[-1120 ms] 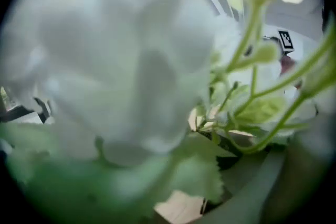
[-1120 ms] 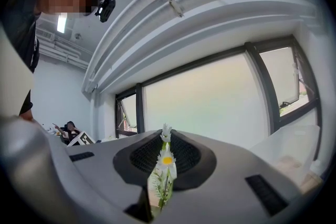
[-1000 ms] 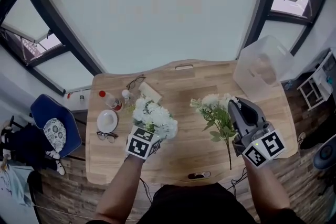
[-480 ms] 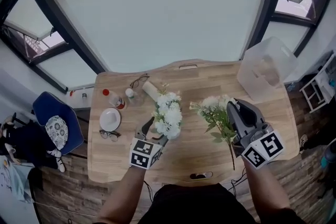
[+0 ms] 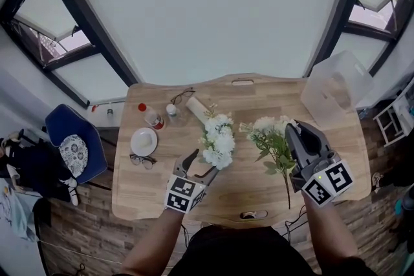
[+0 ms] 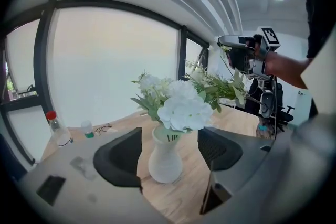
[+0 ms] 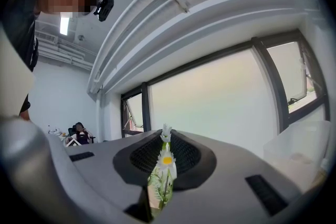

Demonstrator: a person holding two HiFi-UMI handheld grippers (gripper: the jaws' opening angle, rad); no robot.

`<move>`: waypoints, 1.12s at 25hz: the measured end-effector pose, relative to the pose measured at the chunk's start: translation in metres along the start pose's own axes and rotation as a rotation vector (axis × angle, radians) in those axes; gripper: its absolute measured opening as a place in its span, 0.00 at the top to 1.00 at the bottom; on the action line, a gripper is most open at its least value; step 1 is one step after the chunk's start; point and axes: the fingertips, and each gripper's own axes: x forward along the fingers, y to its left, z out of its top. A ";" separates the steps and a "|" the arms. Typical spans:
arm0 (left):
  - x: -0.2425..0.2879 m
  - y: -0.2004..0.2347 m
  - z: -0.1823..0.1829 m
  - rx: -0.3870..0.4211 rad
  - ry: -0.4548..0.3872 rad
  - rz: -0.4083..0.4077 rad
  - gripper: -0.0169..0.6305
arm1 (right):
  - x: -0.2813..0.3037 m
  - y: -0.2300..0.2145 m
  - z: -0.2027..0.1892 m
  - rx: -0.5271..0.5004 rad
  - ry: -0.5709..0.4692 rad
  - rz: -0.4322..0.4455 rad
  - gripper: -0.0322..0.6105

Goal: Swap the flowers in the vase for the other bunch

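Wooden worktop (image 5: 155,181), seen from above. The left tongs (image 5: 199,166) are wide open on either side of a white vase (image 6: 165,161) holding white flowers (image 5: 218,139), with both pads clear of it. The vase stands upright near the worktop's centre. At three o'clock from it, the right tongs (image 5: 292,130) are almost closed, pinching the stems of a leafy green bunch (image 5: 272,142) whose pale blooms point toward twelve o'clock.

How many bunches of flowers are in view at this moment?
2. One bunch of white flowers stands in the white ribbed vase mid-table; one leafy bunch with white blooms is gripped in the right tongs. None seems hidden.
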 end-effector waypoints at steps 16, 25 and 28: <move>-0.067 0.030 0.005 -0.065 -0.145 0.026 0.48 | -0.002 0.040 0.013 -0.012 -0.050 -0.034 0.85; -0.116 0.052 0.033 -0.095 -0.350 0.080 0.64 | -0.013 0.059 0.014 -0.032 -0.055 -0.059 0.85; -0.129 0.053 0.042 -0.095 -0.390 0.085 0.69 | -0.016 0.061 0.013 -0.035 -0.051 -0.071 0.85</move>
